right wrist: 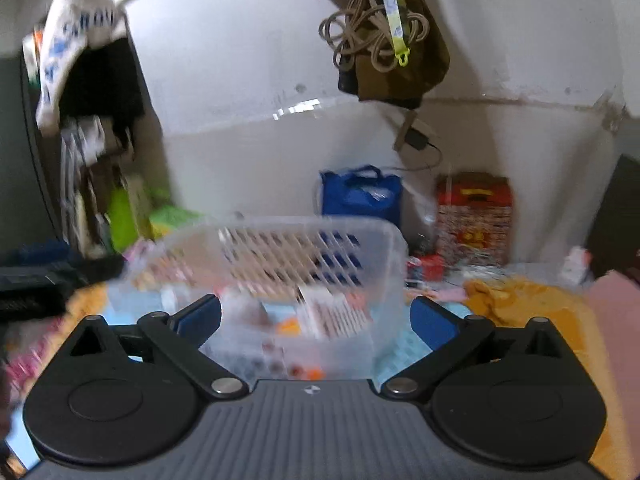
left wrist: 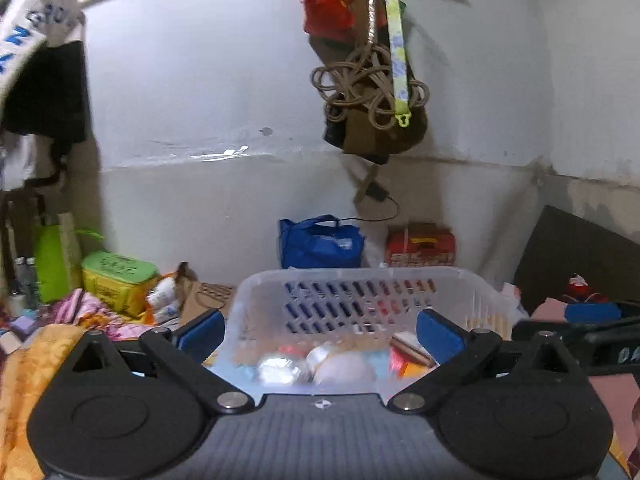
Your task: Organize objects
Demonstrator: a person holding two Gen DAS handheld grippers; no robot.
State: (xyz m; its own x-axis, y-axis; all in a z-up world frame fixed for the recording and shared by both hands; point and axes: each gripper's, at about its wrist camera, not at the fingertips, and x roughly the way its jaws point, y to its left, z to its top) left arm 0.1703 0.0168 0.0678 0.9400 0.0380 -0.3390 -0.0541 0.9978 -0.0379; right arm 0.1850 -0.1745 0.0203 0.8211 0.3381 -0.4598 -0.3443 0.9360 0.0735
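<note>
A clear slotted plastic basket stands straight ahead of my left gripper, whose blue pads stand wide apart, open, with nothing pressed between them. Inside the basket lie a roll of clear tape, a pale round object and a red-orange box. In the right wrist view the same basket is blurred and sits just ahead and slightly left of my right gripper, also open and empty. The right gripper's blue pad shows at the left view's right edge.
Against the white wall stand a blue bag and a red box. A green-lidded yellow tub sits at the left. A brown bag with coiled rope hangs above. A dark board leans at the right. Orange cloth covers the surface.
</note>
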